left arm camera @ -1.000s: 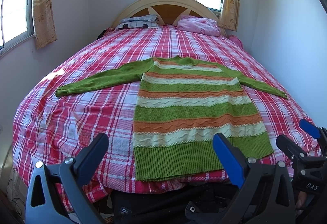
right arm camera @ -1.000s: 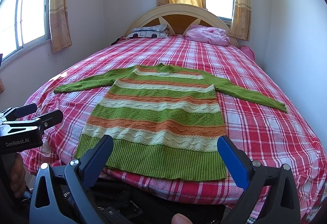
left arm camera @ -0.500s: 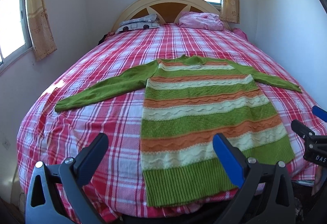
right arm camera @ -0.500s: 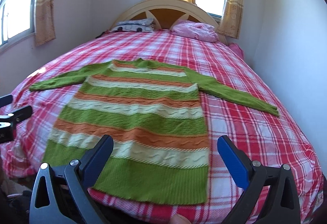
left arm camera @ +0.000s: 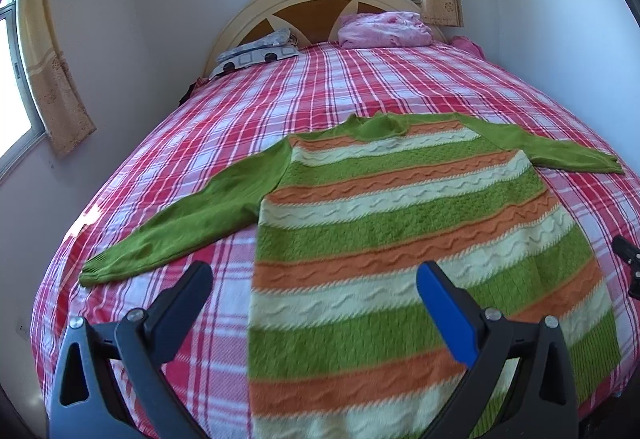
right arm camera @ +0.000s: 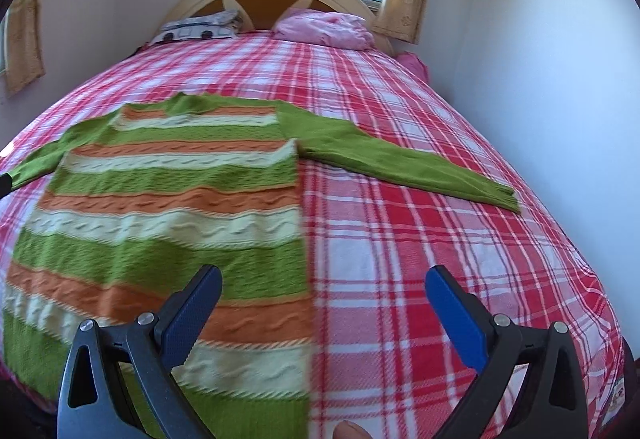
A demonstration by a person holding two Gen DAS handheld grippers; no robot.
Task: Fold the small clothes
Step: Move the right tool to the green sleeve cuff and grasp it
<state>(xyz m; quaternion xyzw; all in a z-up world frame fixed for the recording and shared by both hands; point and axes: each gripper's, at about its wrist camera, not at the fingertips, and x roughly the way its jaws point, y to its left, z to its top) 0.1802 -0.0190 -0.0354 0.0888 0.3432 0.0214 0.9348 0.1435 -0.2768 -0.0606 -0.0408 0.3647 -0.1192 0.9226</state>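
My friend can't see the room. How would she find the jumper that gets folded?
Look at the big bed with the red checked cover. The jumper lies flat in its middle, sleeves spread wide. Unlike the pink pillow by the headboard, it has green, orange and cream stripes.

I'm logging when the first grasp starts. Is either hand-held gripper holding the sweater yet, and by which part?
Nothing is held. The left hand-held gripper and right hand-held gripper are both open above the sweater, which lies flat on the bed.

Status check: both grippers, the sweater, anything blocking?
Left gripper open, empty, above sweater's left edge. Right gripper open, empty, above its right edge. Green, orange and cream striped knit sweater flat on red plaid bedspread, sleeves spread, unfolded. Nothing blocking.
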